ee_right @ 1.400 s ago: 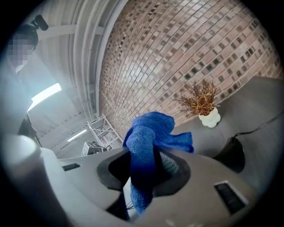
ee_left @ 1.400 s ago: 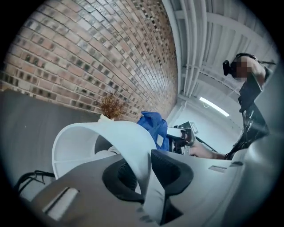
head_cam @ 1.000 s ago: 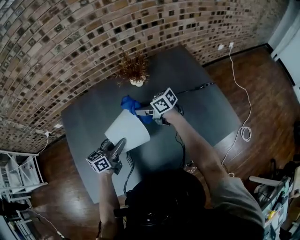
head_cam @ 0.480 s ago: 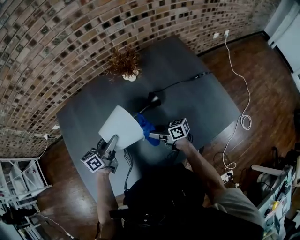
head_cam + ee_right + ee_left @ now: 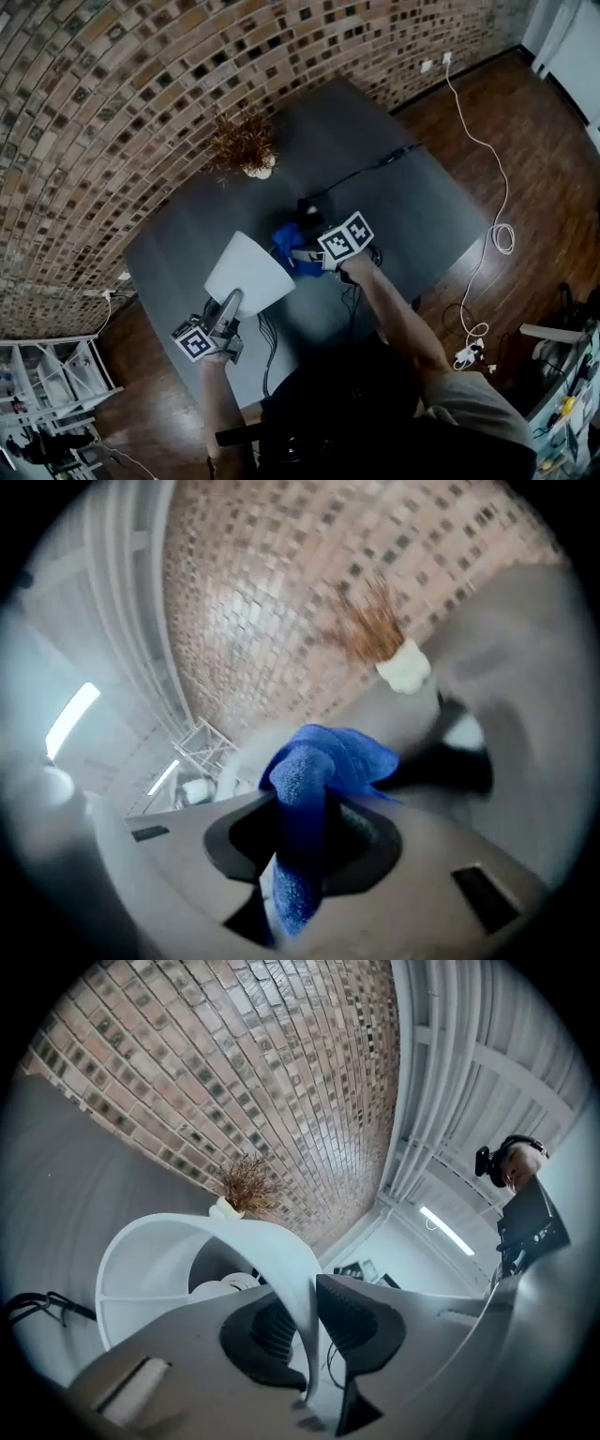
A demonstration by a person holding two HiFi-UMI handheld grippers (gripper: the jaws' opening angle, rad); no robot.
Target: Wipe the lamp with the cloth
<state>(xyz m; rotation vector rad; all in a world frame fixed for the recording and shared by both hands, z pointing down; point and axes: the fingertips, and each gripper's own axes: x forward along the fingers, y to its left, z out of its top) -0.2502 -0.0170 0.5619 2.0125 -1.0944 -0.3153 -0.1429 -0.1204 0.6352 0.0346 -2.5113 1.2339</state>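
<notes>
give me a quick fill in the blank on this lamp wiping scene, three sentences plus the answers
1. The left gripper is shut on the rim of the white ____.
2. The cloth clamped in the right gripper is ____ in colour.
3. The dried plant stands on the table close to the ____ wall.
Missing words: lampshade; blue; brick.

A dark grey table (image 5: 417, 211) fills the centre. A dried plant in a small white pot (image 5: 246, 150) stands near its upper edge, and a black cable (image 5: 370, 167) runs right.
</notes>
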